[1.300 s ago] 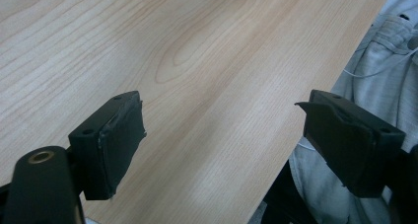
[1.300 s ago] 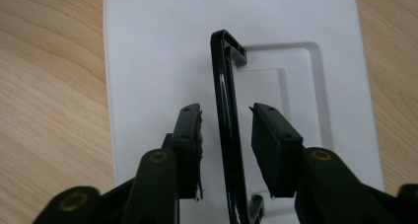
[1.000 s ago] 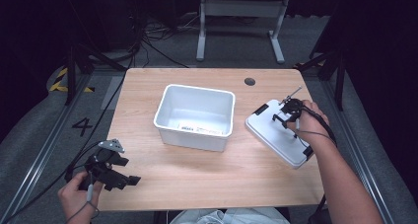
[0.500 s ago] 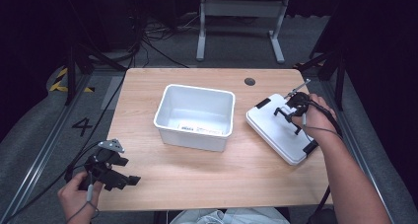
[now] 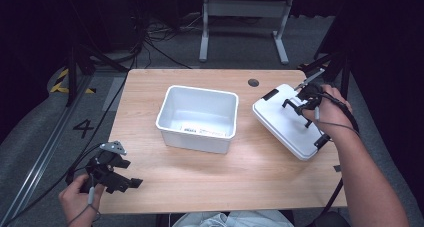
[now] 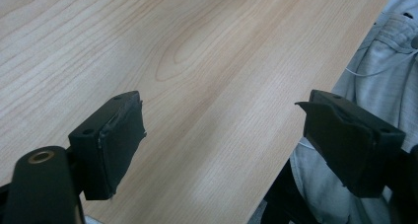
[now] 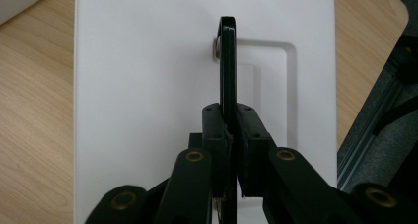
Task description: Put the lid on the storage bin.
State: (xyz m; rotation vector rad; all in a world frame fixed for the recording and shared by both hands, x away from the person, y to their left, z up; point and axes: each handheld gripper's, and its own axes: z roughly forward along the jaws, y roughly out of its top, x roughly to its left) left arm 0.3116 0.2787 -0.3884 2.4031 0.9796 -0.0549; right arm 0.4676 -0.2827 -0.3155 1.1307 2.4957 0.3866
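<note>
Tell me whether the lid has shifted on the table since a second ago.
Yes. The lid, held by its handle in the right gripper, has swung toward the table's far edge.

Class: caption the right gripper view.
Right tongs shut on black handle of white lid over wooden table.

Light wood surface [image 5: 150, 87], round dark port [image 5: 253, 82] near far edge. Grey carpeted floor [image 5: 165, 42]; cables [image 5: 150, 47] trail across it. Grey metal stand [image 5: 245, 9] behind. Yellow-black floor tape [image 5: 62, 79], perhaps hazard marking. Surroundings dark.
</note>
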